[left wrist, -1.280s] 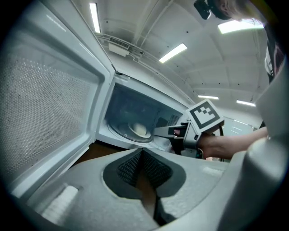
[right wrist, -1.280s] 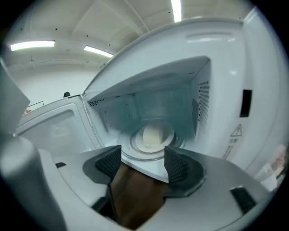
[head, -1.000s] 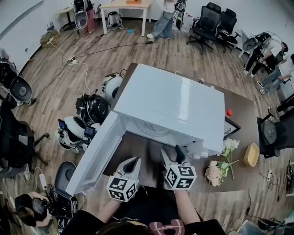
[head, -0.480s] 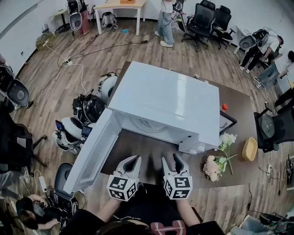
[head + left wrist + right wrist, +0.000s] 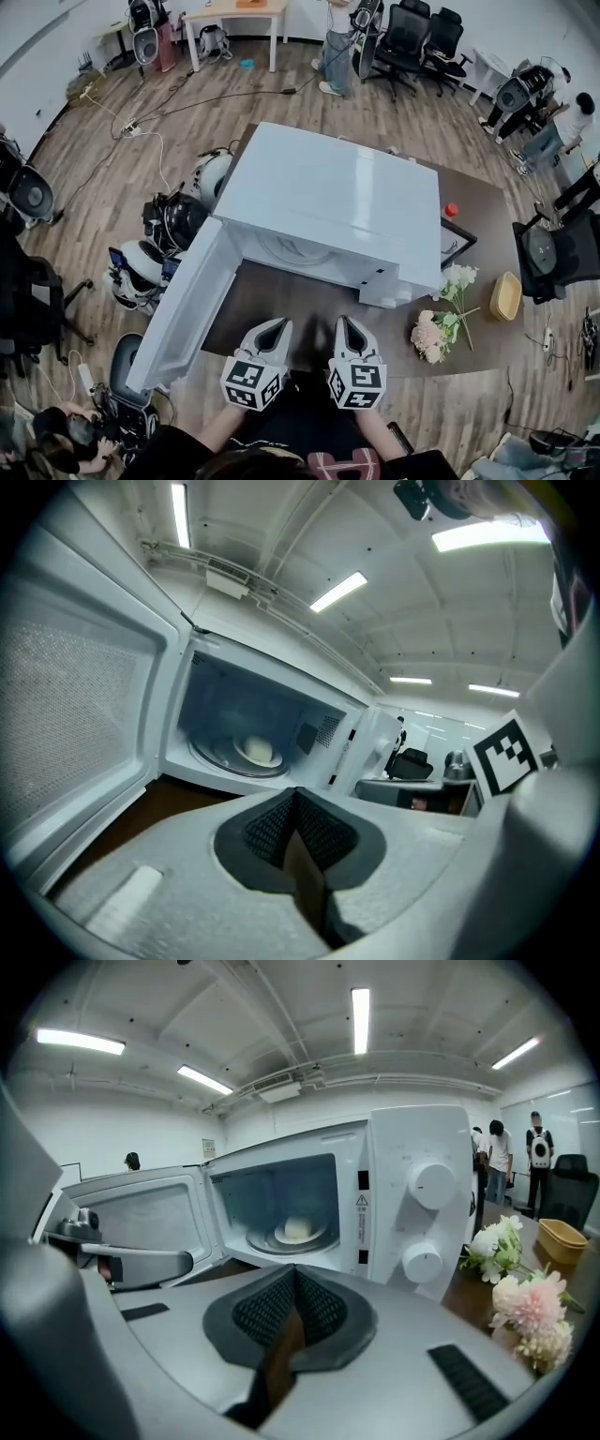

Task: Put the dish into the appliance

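**Dish (image 5: 255, 752) rests inside the open microwave (image 5: 328, 202); both grippers empty**

Head view: the microwave stands on the brown counter (image 5: 281, 305) with its door (image 5: 183, 300) swung wide to the left. The left gripper (image 5: 275, 325) and right gripper (image 5: 345, 323) hover side by side just in front of the opening, above the counter. From up here the cavity's contents are hidden.

Left gripper view: the jaws are pressed together with nothing between them. Beyond them, the dish sits on the round turntable (image 5: 220, 757) inside the cavity, pale and low, seemingly with a pale mound in it.

Right gripper view: these jaws are closed too and hold nothing. The dish lies centred on the turntable, clear of the cavity walls. Flowers (image 5: 525, 1302) lie on the counter to the right.

The dish looks stiff, smooth and probably breakable. Its rim is the likely place to pinch it, kept level so that the contents stay put.
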`<move>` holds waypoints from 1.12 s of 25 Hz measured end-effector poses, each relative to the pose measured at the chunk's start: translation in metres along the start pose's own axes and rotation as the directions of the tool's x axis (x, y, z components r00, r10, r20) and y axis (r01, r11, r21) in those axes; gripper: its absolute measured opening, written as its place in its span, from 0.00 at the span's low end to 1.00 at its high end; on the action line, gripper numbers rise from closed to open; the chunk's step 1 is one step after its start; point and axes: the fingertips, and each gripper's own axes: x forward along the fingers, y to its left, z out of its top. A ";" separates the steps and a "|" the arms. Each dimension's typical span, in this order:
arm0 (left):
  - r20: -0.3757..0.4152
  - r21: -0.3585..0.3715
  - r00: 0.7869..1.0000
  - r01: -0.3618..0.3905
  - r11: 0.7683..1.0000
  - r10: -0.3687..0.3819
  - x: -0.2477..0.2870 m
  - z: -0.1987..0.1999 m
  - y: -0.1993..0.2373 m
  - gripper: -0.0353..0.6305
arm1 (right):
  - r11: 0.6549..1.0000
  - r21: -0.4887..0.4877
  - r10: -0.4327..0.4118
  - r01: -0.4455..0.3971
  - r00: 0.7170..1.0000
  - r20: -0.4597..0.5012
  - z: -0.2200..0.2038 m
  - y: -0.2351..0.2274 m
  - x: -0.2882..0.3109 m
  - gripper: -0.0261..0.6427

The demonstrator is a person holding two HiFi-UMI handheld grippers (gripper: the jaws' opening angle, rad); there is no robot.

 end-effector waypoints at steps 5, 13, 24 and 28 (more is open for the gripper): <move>0.006 0.006 1.000 0.004 1.000 -0.004 0.000 -0.001 -0.003 0.07 | 1.000 -0.002 0.006 -0.006 1.000 -0.021 -0.010 0.002 0.000 0.05; 0.007 0.008 1.000 -0.006 1.000 0.005 0.000 -0.002 -0.005 0.07 | 1.000 -0.018 -0.004 0.003 1.000 -0.030 -0.008 -0.002 -0.001 0.05; 0.001 0.017 1.000 0.007 1.000 -0.007 0.006 -0.004 -0.012 0.07 | 1.000 -0.021 0.007 -0.008 0.998 -0.056 -0.012 -0.004 0.003 0.05; 0.002 0.023 1.000 0.016 1.000 -0.017 0.010 -0.003 -0.015 0.07 | 0.996 -0.091 0.011 -0.014 0.999 -0.038 -0.006 0.000 0.003 0.05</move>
